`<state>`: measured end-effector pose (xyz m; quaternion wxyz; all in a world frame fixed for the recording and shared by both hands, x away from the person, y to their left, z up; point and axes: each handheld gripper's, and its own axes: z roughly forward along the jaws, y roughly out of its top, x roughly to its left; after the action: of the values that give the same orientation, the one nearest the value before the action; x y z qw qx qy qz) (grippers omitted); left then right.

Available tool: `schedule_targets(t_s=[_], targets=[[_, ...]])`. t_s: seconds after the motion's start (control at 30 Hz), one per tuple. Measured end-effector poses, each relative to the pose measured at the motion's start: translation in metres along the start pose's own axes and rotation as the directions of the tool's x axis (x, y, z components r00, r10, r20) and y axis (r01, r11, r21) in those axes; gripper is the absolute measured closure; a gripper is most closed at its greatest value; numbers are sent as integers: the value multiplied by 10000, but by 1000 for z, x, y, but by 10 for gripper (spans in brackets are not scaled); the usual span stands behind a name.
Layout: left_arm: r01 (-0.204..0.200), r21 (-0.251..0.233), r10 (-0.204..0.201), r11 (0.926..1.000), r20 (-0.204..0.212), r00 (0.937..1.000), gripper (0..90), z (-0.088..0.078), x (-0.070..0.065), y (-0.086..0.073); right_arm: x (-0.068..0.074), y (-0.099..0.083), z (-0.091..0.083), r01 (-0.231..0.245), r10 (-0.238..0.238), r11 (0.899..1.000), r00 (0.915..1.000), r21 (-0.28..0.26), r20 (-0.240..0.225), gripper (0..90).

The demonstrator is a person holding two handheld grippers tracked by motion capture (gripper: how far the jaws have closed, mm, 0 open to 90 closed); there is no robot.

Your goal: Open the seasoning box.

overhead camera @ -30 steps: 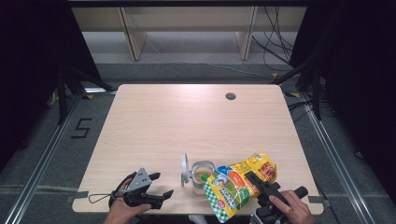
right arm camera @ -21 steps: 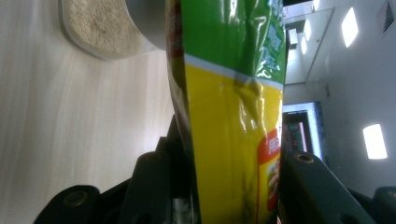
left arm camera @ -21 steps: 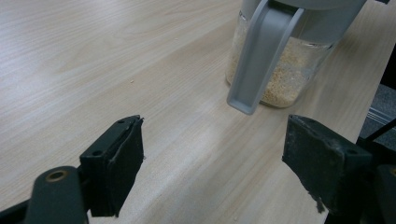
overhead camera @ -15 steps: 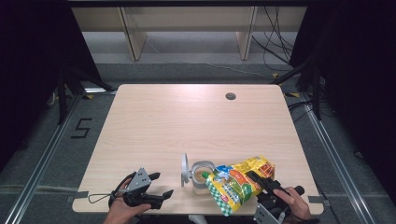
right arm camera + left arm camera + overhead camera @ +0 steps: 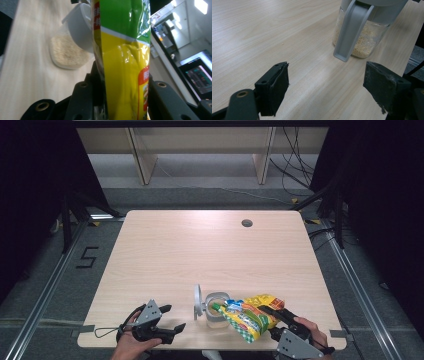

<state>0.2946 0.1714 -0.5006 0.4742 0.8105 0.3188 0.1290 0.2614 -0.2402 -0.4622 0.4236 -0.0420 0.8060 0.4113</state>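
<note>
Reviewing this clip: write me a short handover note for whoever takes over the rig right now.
Right gripper: shut on the yellow-and-green foil snack bag, tipped mouth-first toward the clear glass jar with a grey flip lid.
Left gripper: open, holding nothing, resting near the front edge of the light wooden table, jaws facing the jar.
Done: lid open; pale grains already sit in the jar.
Left: probably finish pouring, set the bag down and close the lid. Whether anything is flowing now cannot be told.

Table (image 5: pixel 190 255): pale wood-grain top, smooth, matt. Jar (image 5: pixel 364 37): clear glossy wall, grey matt plastic lid and flap, coarse beige grains inside. Bag (image 5: pixel 125 62): glossy crinkled film, yellow-green print. Gripper pads (image 5: pixel 274 85): black, matt, rubbery, worn edges.
</note>
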Motion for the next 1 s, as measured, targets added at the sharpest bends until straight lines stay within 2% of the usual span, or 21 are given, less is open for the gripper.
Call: schedule_targets(t_s=[0.03, 0.07, 0.17, 0.27, 0.3, 0.37, 0.4, 0.43, 0.5, 0.57, 0.6, 0.7, 0.73, 0.77, 0.8, 0.83, 0.87, 0.9, 0.93, 0.97, 1.0], targets=[[-7, -5, 7, 10000, -1, 10000, 199, 0, 0, 0, 0, -1, 1, 14, -15, 10000, 9999, -16, -99, 677], [-33, 34, 33, 10000, -32, 10000, 199, 0, 1, 0, 2, -1, 1, -266, 270, 9995, 9993, 139, -277, 678], [103, 35, -103, 9999, -23, 9999, 200, 0, 0, -1, 2, -4, 2, -462, 463, 9989, 9985, 47, -283, 682], [223, -15, -223, 9998, 12, 9998, 200, 0, -1, -1, -1, -9, 3, -1049, 1044, 9944, 9940, -148, -338, 684], [185, 38, -185, 9998, -25, 9998, 200, 0, -1, -1, 0, -9, 3, -1478, 1462, 9885, 9881, -323, -484, 685], [57, -37, -57, 10000, -29, 10000, 199, 1, 0, 0, -2, -11, 4, -1598, 1577, 9862, 9863, -425, -486, 687], [59, -42, -59, 10000, -25, 10000, 199, 1, 0, 0, -2, -13, 5, -1813, 1785, 9822, 9824, -499, -557, 688], [235, 14, -235, 9997, 26, 9997, 199, 1, -1, -1, -3, -14, 5, -1909, 1869, 9797, 9802, -618, -650, 689], [103, 51, -103, 9999, -11, 9999, 199, 0, -1, 0, -3, -15, 6, -2189, 2134, 9727, 9741, -770, -743, 690], [244, -6, -244, 9997, 10, 9997, 199, 1, -1, -1, -5, -17, 6, -2522, 2458, 9634, 9663, -906, -761, 690], [93, 9, -93, 10000, 7, 10000, 199, 1, 0, 0, -6, -19, 6, -2656, 2580, 9587, 9627, -1018, -820, 691], [64, -38, -64, 10000, 38, 10000, 199, 1, 0, 0, -8, -23, 6, -3316, 3215, 9350, 9423, -1260, -937, 692], [265, -1, -265, 9996, 66, 9996, 199, 2, -1, -1, -10, -24, 6, -3509, 3383, 9264, 9349, -1364, -1070, 693], [350, -242, -350, 9991, -5, 9994, 199, 4, -2, -1, -12, -26, 6, -3618, 3499, 9202, 9314, -1499, -997, 694], [279, -14, -279, 9996, 81, 9996, 199, 2, -1, -1, -13, -27, 6, -3649, 3522, 9172, 9303, -1598, -1025, 694], [124, 34, -125, 9999, 62, 9999, 200, 2, 0, -1, -13, -28, 6, -3906, 3784, 9073, 9199, -1557, -1026, 694], [161, 44, -161, 9999, 66, 9998, 199, 2, -1, -1, -13, -29, 6, -4155, 4033, 8956, 9091, -1592, -1038, 695], [183, 39, -184, 9998, 76, 9998, 199, 2, -1, -1, -16, -31, 8, -4036, 3896, 8970, 9145, -1802, -1086, 697], [247, -22, -247, 9997, 85, 9997, 199, 3, -1, -1, -15, -32, 8, -4455, 4330, 8785, 8951, -1727, -1066, 698], [284, -31, -284, 9996, 92, 9996, 199, 3, -2, -1, -17, -33, 9, -4538, 4412, 8713, 8910, -1868, -1068, 698], [261, -198, -259, 9995, 82, 9996, 199, 4, -2, -1, -18, -35, 10, -4810, 4670, 8562, 8767, -1885, -1157, 698]])
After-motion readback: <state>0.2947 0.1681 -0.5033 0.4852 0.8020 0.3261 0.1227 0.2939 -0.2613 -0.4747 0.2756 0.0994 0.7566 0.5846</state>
